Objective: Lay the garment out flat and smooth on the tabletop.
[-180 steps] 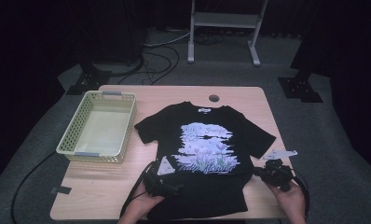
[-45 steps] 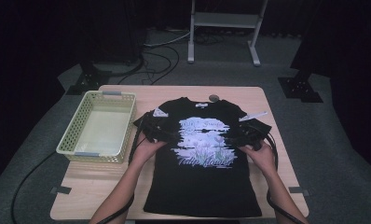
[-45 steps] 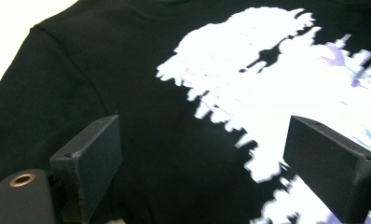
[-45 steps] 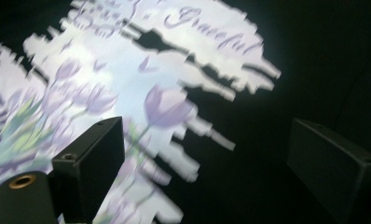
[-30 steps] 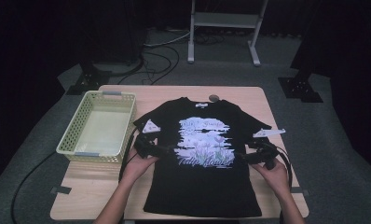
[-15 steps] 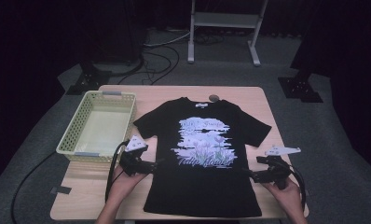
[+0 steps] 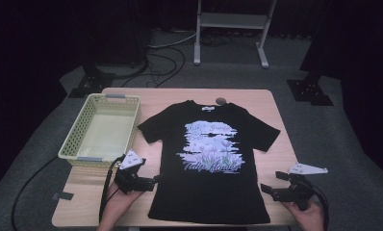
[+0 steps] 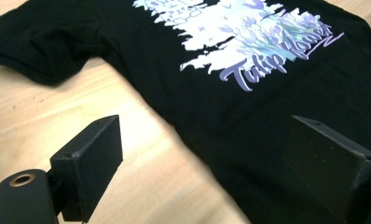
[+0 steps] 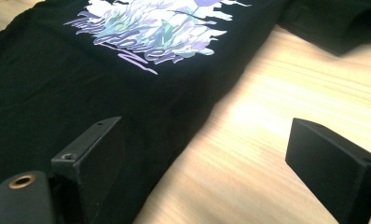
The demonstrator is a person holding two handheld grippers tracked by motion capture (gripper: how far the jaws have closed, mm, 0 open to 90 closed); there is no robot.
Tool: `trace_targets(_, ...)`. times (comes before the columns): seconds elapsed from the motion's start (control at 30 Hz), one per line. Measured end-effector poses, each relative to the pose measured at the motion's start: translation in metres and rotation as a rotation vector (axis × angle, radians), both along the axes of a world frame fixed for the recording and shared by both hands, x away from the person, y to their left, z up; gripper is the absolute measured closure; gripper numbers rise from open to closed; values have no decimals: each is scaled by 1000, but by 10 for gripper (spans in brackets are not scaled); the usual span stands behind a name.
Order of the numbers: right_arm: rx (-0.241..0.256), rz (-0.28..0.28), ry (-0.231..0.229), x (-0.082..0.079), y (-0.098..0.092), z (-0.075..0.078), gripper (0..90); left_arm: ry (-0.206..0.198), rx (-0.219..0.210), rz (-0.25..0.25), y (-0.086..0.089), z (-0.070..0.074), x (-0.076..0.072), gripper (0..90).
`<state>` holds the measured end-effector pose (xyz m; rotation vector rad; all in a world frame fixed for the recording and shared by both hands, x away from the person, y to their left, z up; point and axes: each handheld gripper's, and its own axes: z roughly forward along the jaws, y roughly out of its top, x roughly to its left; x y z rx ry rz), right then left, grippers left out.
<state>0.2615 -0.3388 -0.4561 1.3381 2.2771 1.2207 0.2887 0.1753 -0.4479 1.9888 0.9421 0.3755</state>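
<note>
Lying between open claws: T-shirt [image 7: 210, 159], edges seemingly just inside each.

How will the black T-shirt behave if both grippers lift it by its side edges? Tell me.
The T-shirt lies flat and thin on the table, so it is probably floppy and would sag. It looks light. Both open grippers, left and right, may bunch it.

My forearms are cut off by the bottom edge of the high view. The small round thing [image 7: 221, 100] near the counter's far edge, beside the T-shirt [image 7: 211, 159] collar, is too small to identify.
</note>
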Motion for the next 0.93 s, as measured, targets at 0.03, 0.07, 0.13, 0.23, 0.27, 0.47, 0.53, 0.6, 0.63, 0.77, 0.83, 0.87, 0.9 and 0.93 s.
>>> trace_targets(0.03, -1, -4, -4, -2, -2, 1, 113, 0, 2, 3, 1, 0, -2, 107)
trace_targets(0.07, -1, -10, -8, -5, -3, 2, 113, -1, 3, 4, 1, 0, -3, 107)
trace_targets(0.13, 4, -13, -14, -8, -6, 3, 113, -5, 1, 7, 3, 0, -7, 107)
trace_targets(0.23, 7, -22, -18, -14, -10, 3, 113, -16, 2, 10, 5, 3, -11, 107)
trace_targets(0.27, 7, -22, -25, -15, -12, 3, 113, -19, -1, 12, 6, 4, -13, 107)
trace_targets(0.47, 24, -50, -32, -27, -24, 2, 113, -32, 2, 20, 11, 6, -22, 107)
trace_targets(0.53, 35, -63, -35, -32, -29, 1, 113, -34, -5, 27, 14, 8, -26, 107)
trace_targets(0.6, 40, -77, -33, -38, -33, 0, 113, -43, -6, 35, 18, 9, -31, 107)
trace_targets(0.63, 44, -81, -34, -41, -35, 0, 113, -44, -9, 37, 20, 10, -34, 107)
trace_targets(0.77, 73, -109, -35, -53, -43, -5, 113, -53, -31, 61, 29, 12, -45, 107)
trace_targets(0.83, 92, -128, -40, -59, -47, -6, 113, -65, -39, 73, 34, 14, -51, 107)
trace_targets(0.87, 97, -139, -45, -61, -50, -6, 113, -70, -40, 81, 36, 15, -54, 107)
trace_targets(0.9, 105, -147, -50, -64, -53, -7, 113, -76, -39, 89, 38, 15, -57, 107)
trace_targets(0.93, 115, -160, -50, -67, -56, -7, 113, -79, -45, 98, 41, 16, -60, 106)
